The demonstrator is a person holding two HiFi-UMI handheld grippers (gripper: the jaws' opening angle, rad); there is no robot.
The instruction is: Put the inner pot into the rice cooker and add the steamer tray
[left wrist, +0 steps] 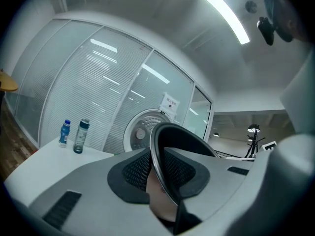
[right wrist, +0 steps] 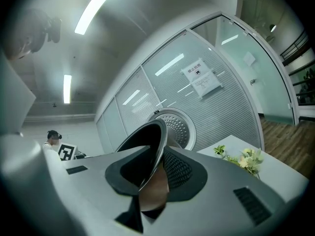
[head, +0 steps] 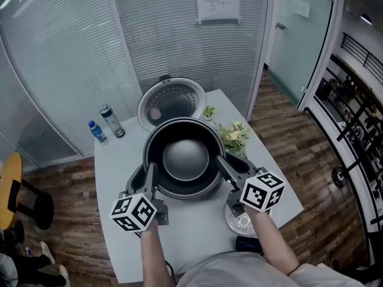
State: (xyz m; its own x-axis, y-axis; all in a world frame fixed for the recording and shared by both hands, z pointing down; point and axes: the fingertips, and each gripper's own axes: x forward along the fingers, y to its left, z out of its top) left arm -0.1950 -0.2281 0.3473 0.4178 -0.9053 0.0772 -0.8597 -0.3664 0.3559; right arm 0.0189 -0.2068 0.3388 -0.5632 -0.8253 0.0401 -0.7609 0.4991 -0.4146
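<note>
**Inner pot gripped at both sides**

Left tool [left wrist: 160,173] and right tool [right wrist: 150,173] are each closed narrowly on the rim of the inner pot [head: 184,157], on opposite sides. The pot sits over the white worktop [head: 197,244], just before the rice cooker [head: 172,103], whose lid is raised. Whether it is seated is unclear.

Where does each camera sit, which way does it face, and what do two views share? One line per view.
Head view: on the person's head, looking steeply down at the table; shows both forearms, with left gripper and right gripper clamped on the inner pot.
Left gripper view: on the left gripper, looking level along its jaws at the pot's rim; bottles beyond.
Right gripper view: on the right gripper, along its jaws at the rim; flowers beyond.
Shared: both gripper views see the cooker's open lid.
</note>
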